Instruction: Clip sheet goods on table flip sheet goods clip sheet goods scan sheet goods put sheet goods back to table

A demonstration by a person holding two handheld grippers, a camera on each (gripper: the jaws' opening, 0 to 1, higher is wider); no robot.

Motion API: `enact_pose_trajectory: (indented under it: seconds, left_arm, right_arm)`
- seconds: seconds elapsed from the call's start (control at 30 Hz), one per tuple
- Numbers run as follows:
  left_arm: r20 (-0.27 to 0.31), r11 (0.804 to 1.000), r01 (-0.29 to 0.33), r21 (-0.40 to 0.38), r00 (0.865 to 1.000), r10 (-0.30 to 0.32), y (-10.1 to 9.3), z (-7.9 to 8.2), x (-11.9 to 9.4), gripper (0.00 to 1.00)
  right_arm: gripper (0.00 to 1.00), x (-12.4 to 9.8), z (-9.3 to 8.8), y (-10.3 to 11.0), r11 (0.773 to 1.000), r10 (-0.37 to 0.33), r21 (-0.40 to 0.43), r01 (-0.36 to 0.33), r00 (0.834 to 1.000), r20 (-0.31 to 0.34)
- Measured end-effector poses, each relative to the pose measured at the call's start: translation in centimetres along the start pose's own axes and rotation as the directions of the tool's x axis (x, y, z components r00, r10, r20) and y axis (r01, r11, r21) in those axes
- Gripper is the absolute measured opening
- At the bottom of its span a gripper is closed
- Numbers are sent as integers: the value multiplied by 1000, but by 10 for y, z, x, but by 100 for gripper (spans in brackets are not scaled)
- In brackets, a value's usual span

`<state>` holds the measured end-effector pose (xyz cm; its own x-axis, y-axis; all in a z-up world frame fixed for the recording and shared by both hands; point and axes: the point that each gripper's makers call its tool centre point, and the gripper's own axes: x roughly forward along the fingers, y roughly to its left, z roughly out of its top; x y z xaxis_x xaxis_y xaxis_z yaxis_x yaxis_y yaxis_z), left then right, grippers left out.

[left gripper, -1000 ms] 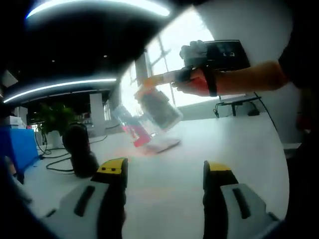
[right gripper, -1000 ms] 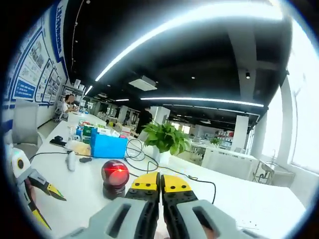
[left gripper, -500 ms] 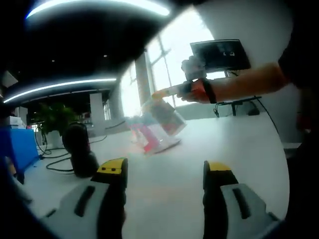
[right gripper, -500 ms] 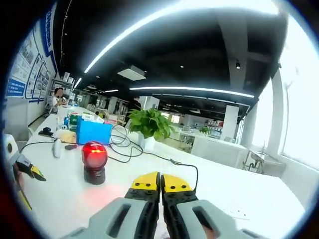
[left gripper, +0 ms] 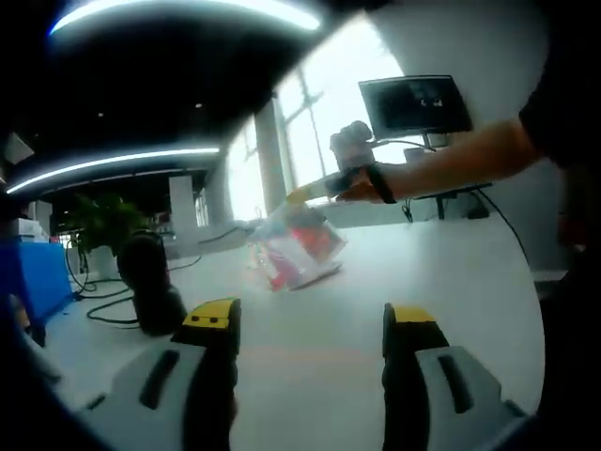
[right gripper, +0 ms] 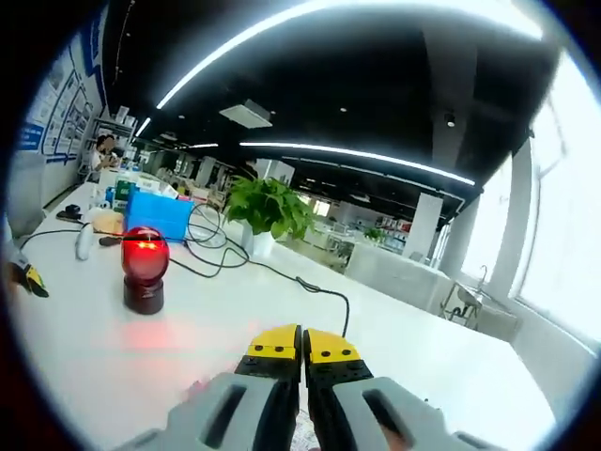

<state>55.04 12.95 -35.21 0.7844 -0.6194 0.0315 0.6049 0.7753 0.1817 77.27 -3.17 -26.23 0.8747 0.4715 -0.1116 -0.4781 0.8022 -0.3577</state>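
Black and dome-topped, the barcode scanner (left gripper: 150, 287) stands left on the white table (left gripper: 451, 272). The left gripper (left gripper: 310, 324) idles, jaws apart and empty. Rightward, the right gripper (left gripper: 310, 193) pinches the clear red-printed sheet packet (left gripper: 296, 249), lowering it tableward, likely to release.

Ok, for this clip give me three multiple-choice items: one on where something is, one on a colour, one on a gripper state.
1. The sheet goods hang from
A. the right gripper, low over the table
B. the left gripper
C. the plant

2. The scanner glows
A. green
B. red
C. blue

3. The left gripper is
A. shut on a cable
B. shut on nothing
C. open

Answers:
1. A, the right gripper holds the packet's top edge above the table.
2. B, its dome is lit red.
3. C, its jaws stand wide apart with nothing between.
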Motion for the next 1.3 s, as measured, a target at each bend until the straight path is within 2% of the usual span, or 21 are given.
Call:
enact_pose_trajectory:
  seconds: [0.37,0.67,1.13,1.3]
  left_arm:
    - [1,1000,0,-4,1000,0,1,0,0,54]
    - [-1,1000,-2,-5,1000,2,1,-1,0,54]
    - [-3,1000,-3,-7,1000,3,1,-1,0,54]
    - [-7,1000,-3,-8,1000,3,2,-2,0,54]
  right_arm:
    - [0,6,-10,-10,999,-19,-39,18,999,-29]
    - [0,16,-26,-18,998,-28,-52,24,998,-60]
    - [0,37,-45,-35,999,-18,-37,14,995,-102]
    - [0,45,-52,-39,996,1,-91,-13,992,-127]
